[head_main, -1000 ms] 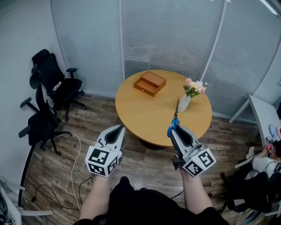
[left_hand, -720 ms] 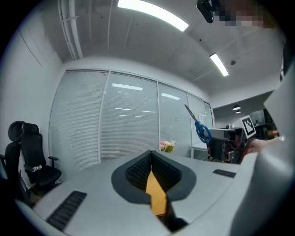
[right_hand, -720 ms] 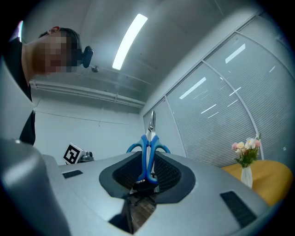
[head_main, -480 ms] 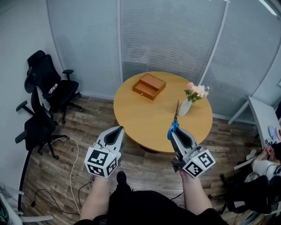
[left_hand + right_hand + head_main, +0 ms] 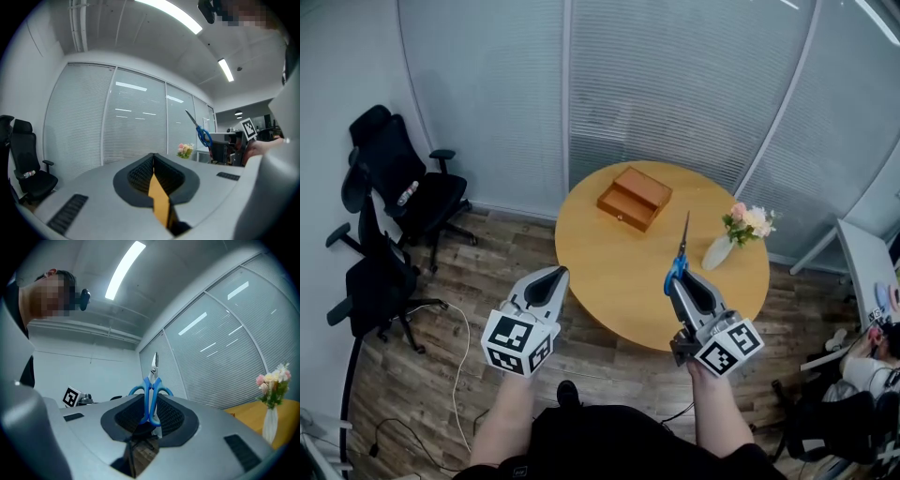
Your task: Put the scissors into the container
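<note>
The right gripper (image 5: 678, 277) is pinching the scissors (image 5: 682, 246) by their blue handles, blades pointing forward, above the near edge of the round surface (image 5: 609, 272). The left gripper (image 5: 551, 278) is hanging beside it with jaws pressed together on nothing. The wooden container (image 5: 635, 199) is sitting open at the far side, well apart from the scissors. The risks lie in the long carry: held only at the handle loops, the scissors may pivot or slip, and a wide swing right could clip the flower vase (image 5: 719, 250).
</note>
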Demonstrator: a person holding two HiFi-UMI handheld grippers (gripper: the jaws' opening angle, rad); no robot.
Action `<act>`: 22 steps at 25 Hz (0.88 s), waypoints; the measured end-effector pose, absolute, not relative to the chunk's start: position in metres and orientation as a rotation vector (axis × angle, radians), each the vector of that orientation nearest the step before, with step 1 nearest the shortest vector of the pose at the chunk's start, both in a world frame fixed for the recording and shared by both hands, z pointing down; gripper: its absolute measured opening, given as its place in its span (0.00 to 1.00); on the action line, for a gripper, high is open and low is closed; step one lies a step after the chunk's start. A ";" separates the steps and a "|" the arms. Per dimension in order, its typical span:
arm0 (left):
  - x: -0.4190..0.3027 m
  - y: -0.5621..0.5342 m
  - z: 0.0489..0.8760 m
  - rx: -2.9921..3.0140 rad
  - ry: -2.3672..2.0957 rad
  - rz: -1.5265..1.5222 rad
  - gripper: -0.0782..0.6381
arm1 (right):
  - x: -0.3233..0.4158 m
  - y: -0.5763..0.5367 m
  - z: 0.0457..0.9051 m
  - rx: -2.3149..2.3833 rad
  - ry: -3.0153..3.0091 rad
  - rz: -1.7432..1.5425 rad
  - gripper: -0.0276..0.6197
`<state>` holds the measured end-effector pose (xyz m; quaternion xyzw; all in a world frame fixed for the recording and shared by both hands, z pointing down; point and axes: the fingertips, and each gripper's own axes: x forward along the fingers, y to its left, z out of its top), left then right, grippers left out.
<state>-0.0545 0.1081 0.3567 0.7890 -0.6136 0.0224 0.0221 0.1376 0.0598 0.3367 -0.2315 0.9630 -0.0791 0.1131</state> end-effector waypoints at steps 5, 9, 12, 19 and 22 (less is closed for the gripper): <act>-0.109 0.087 0.358 2.448 -1.890 0.067 0.13 | 0.084 0.039 0.331 -0.709 2.839 -0.207 0.19; -0.134 0.073 0.362 2.457 -1.859 0.064 0.13 | 0.055 0.031 0.329 -0.725 2.858 -0.170 0.19; -0.143 0.062 0.363 2.469 -1.835 0.060 0.13 | 0.045 0.020 0.336 -0.748 2.876 -0.184 0.19; -0.159 0.019 0.383 2.440 -1.813 0.073 0.13 | 0.032 -0.024 0.359 -0.767 2.880 -0.252 0.19; -0.160 -0.007 0.390 2.442 -1.794 0.113 0.13 | 0.033 -0.052 0.368 -0.785 2.860 -0.261 0.19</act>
